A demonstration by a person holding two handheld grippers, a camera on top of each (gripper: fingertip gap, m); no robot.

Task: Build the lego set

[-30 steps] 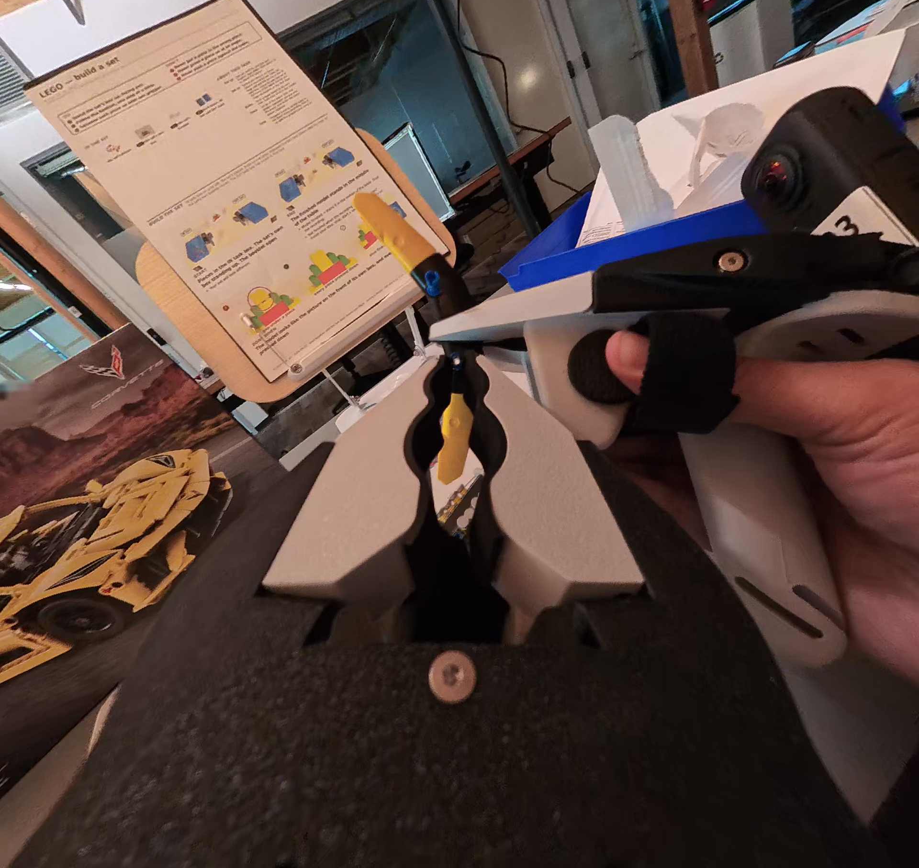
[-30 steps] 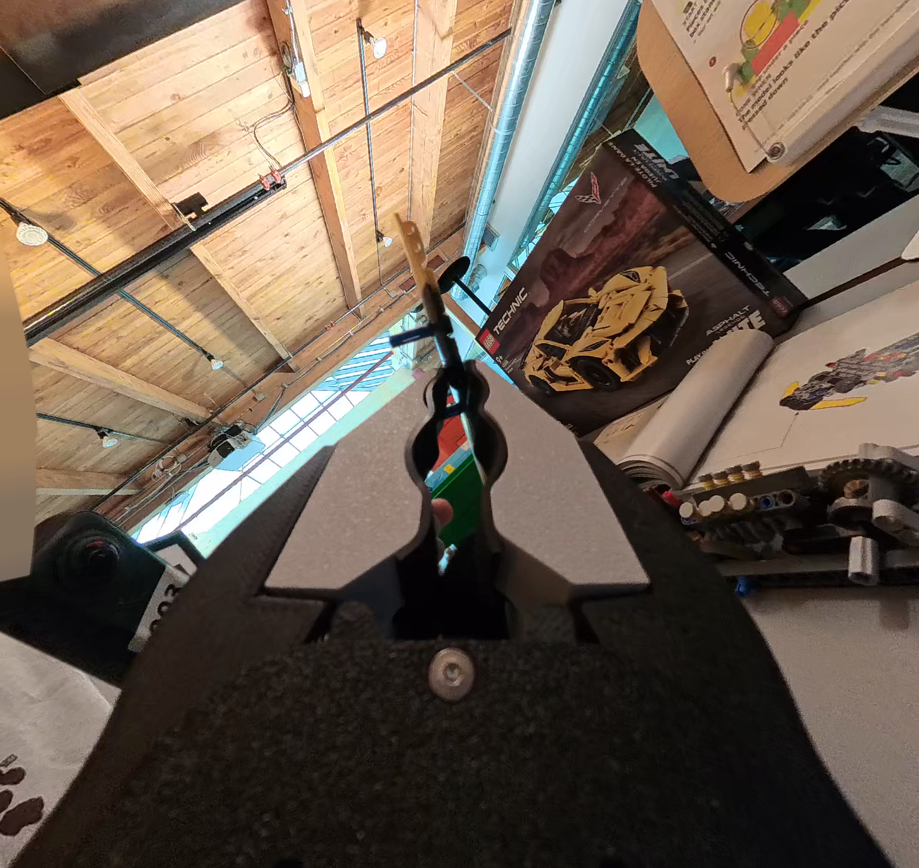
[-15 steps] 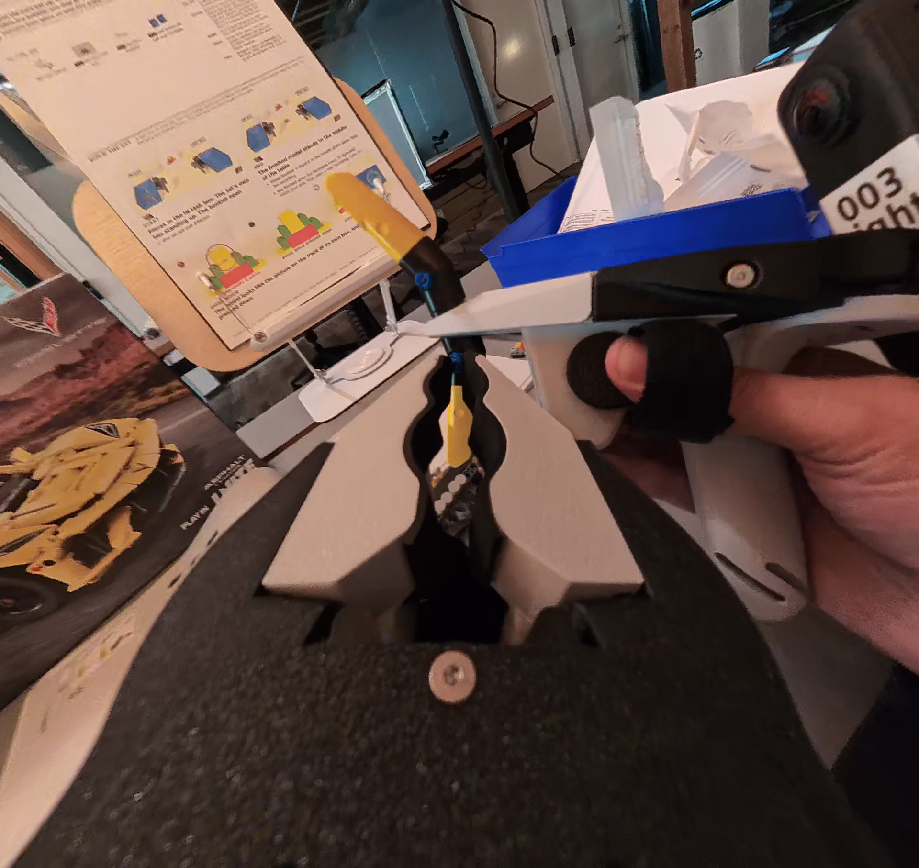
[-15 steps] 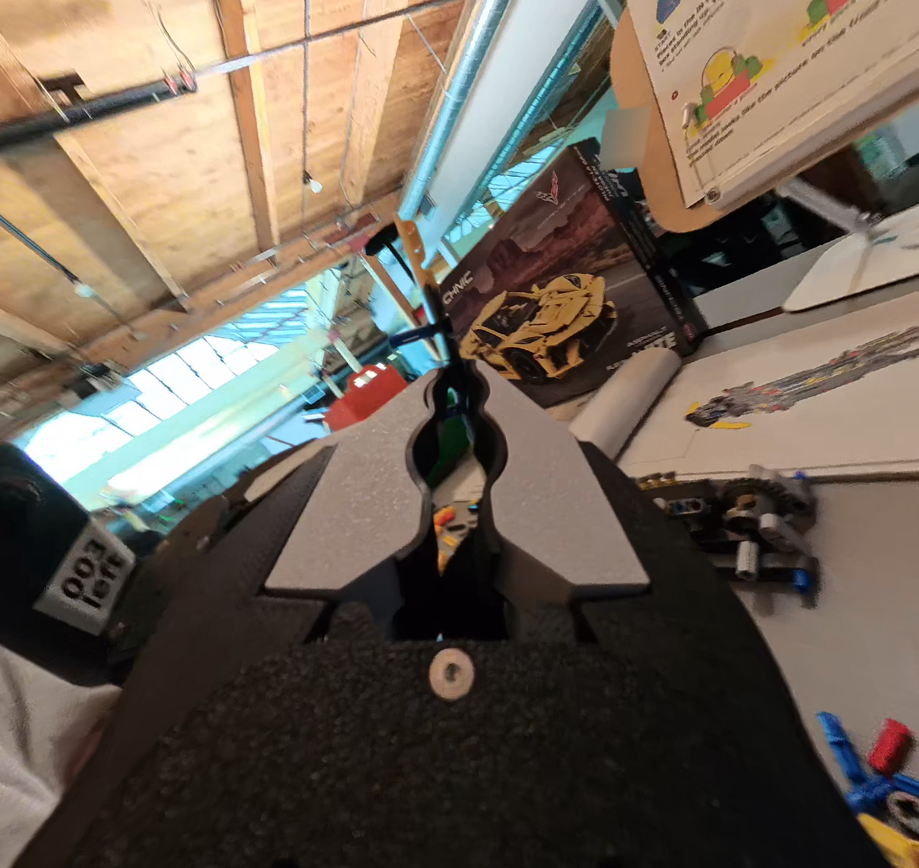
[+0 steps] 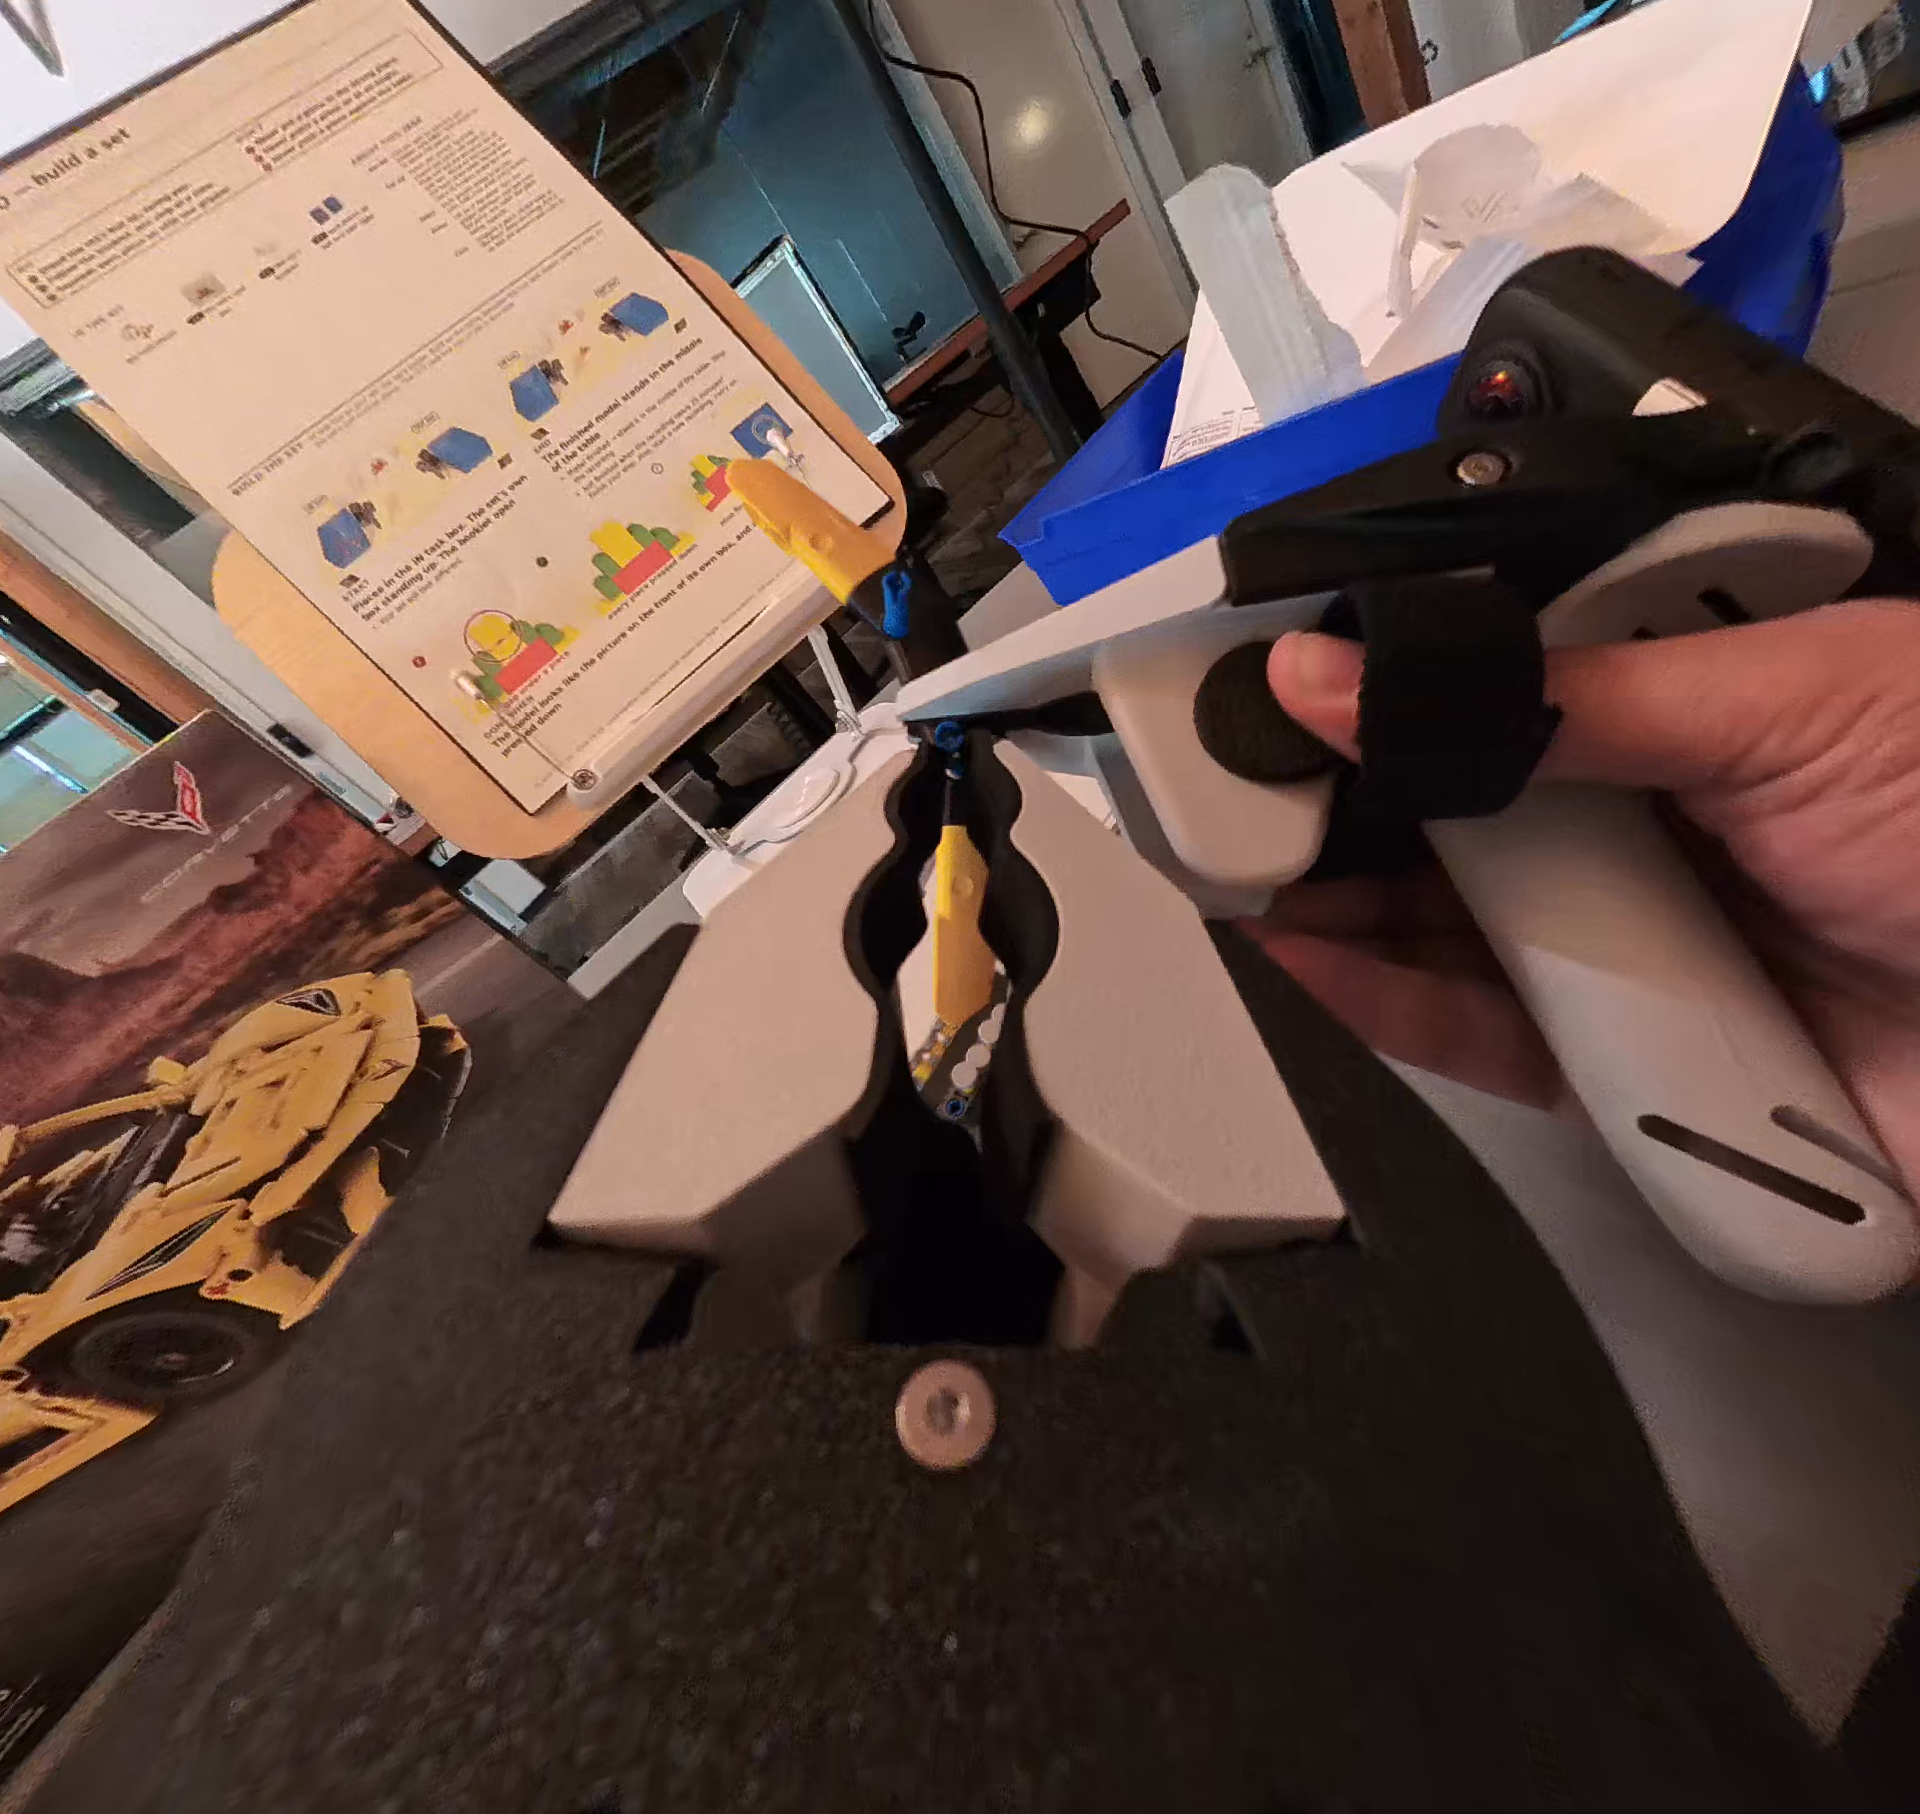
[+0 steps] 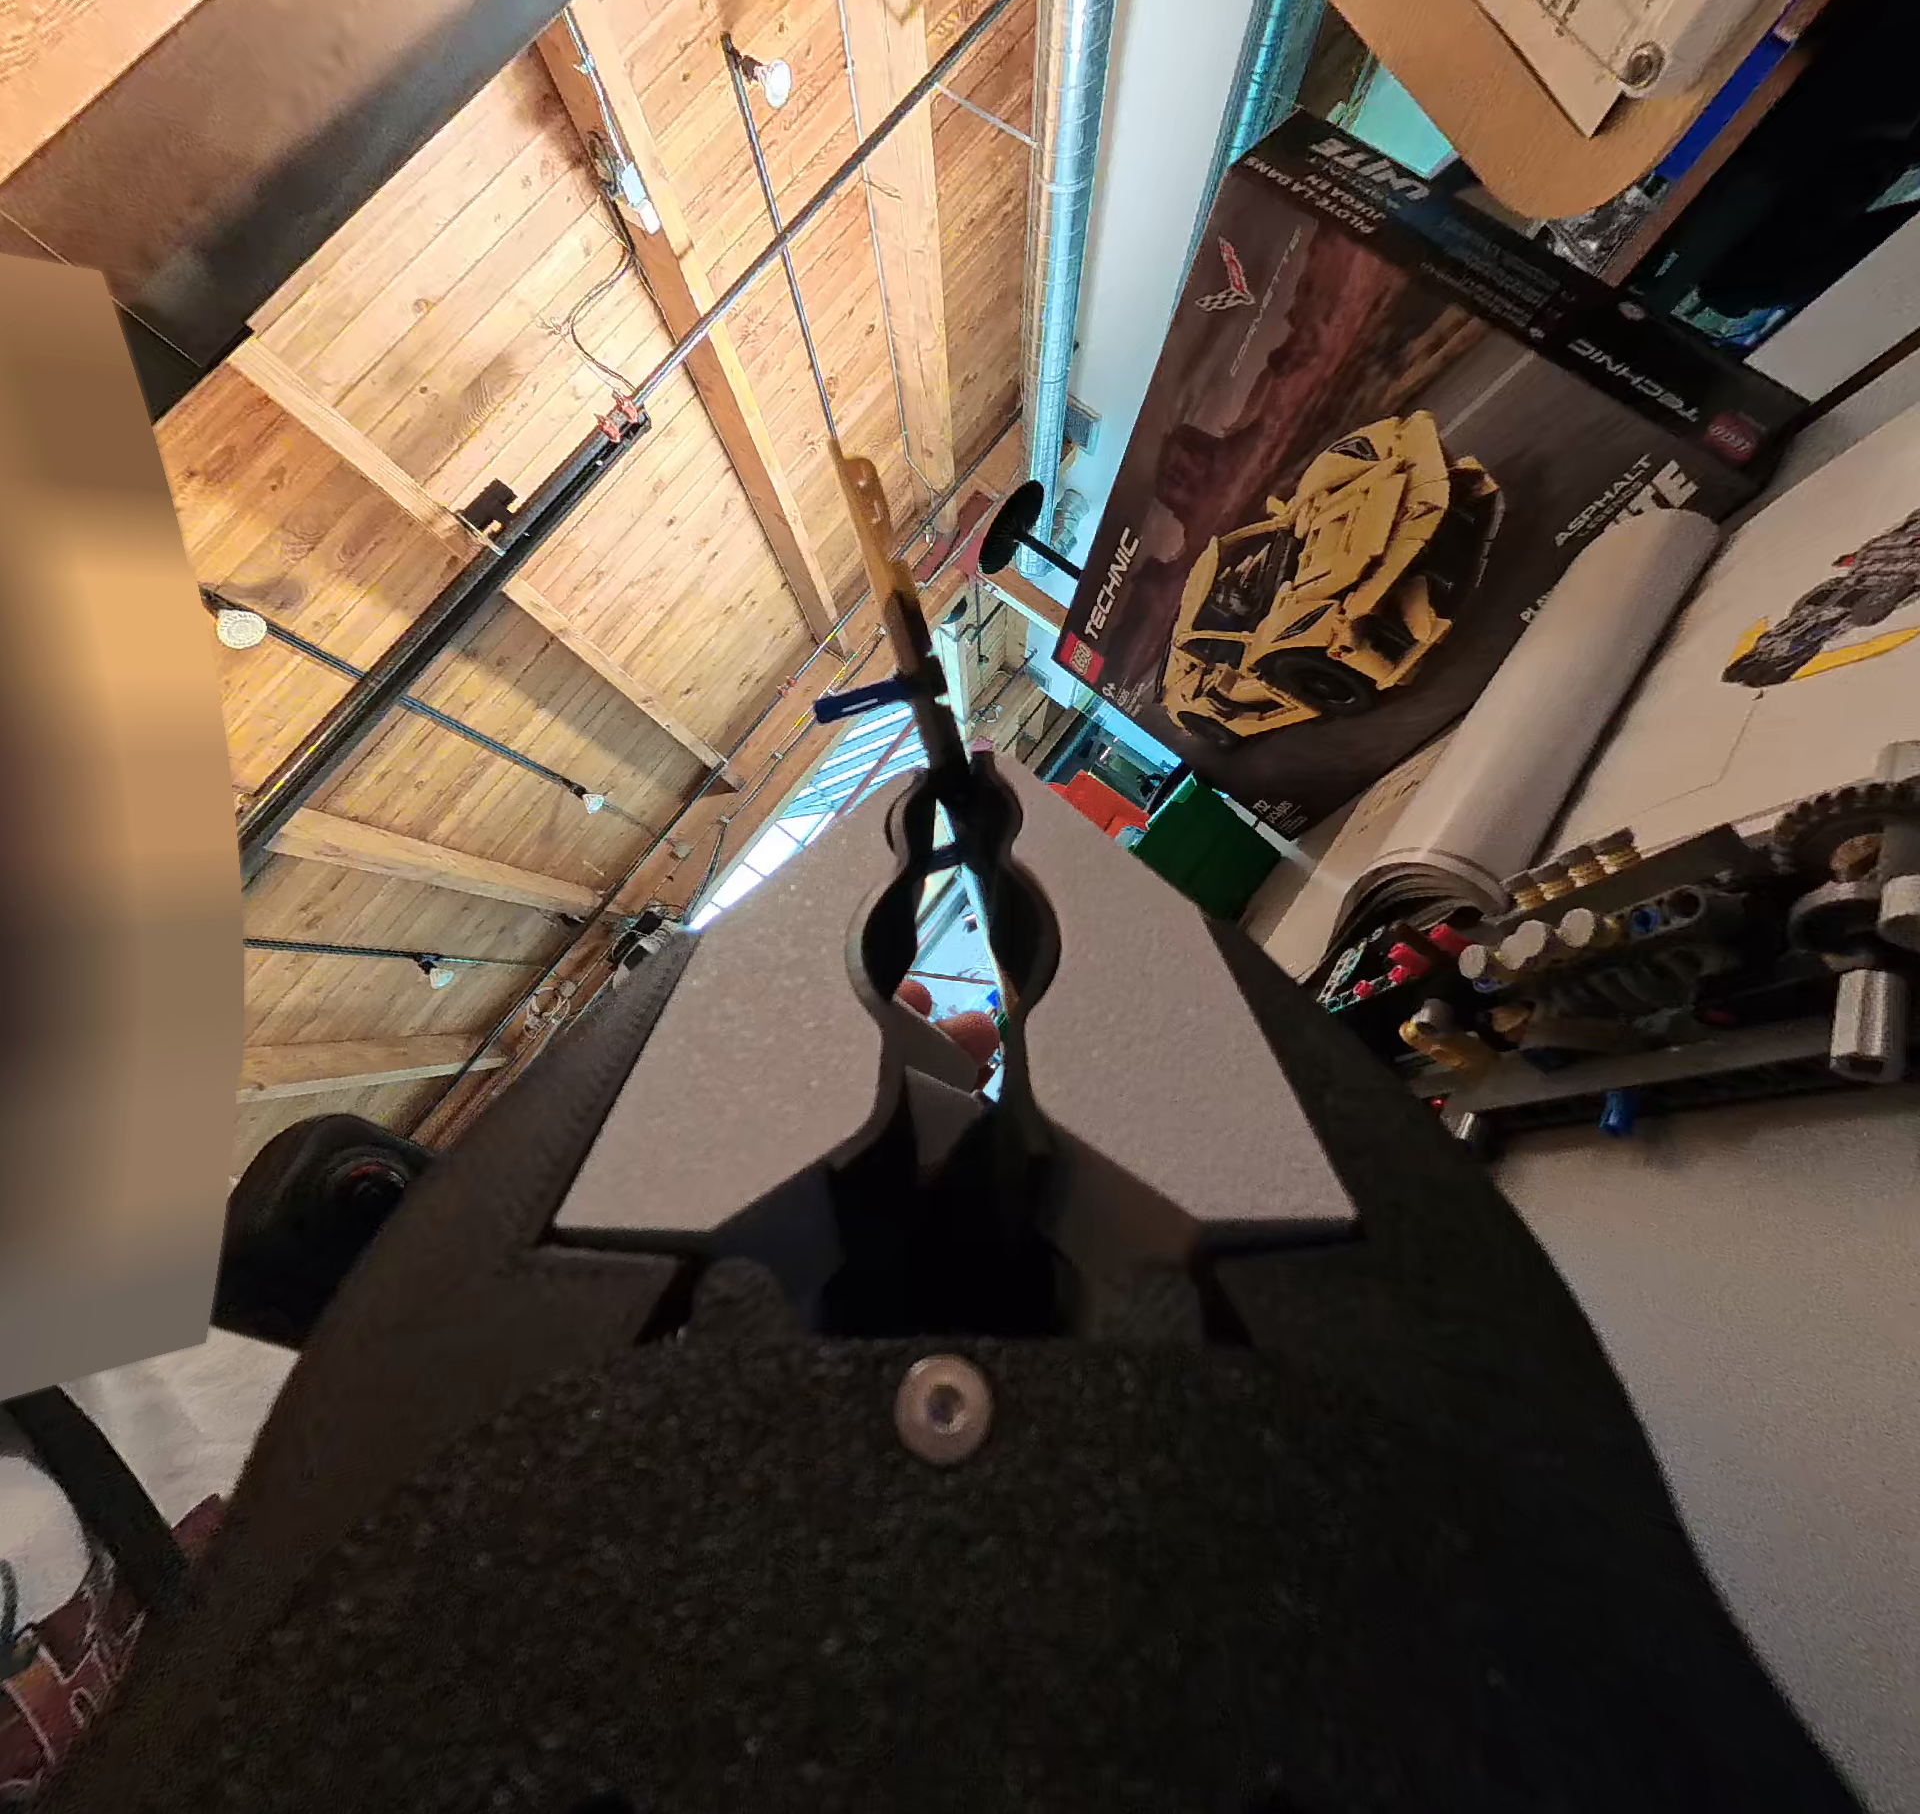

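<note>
My left gripper [image 5: 951,756] is shut on a slim yellow lego piece [image 5: 958,917] that stands upright between its pads, with a small blue pin [image 5: 948,736] at its top. My right gripper [image 6: 961,777], held in a hand, reaches in from the right in the left wrist view [image 5: 920,704], its fingertips just above the left gripper's. It is shut on a thin black and yellow lego piece [image 6: 894,611] with a blue pin [image 6: 857,699] through it. That piece's yellow end [image 5: 800,528] sticks up to the left. The two pieces meet at the fingertips; the joint is hidden.
A partly built grey lego model [image 6: 1662,964] lies on the table by an open booklet [image 6: 1714,725]. The set's box with a yellow car [image 5: 208,1089] stands at the back. An instruction sheet on a wooden board [image 5: 416,414] and a blue bin of paper [image 5: 1351,476] stand behind. Both grippers' tips are close together, under 4 cm apart.
Both grippers tipped down toward the table half a second ago and have tipped back up. They stay shut on the pieces, tips close together.
</note>
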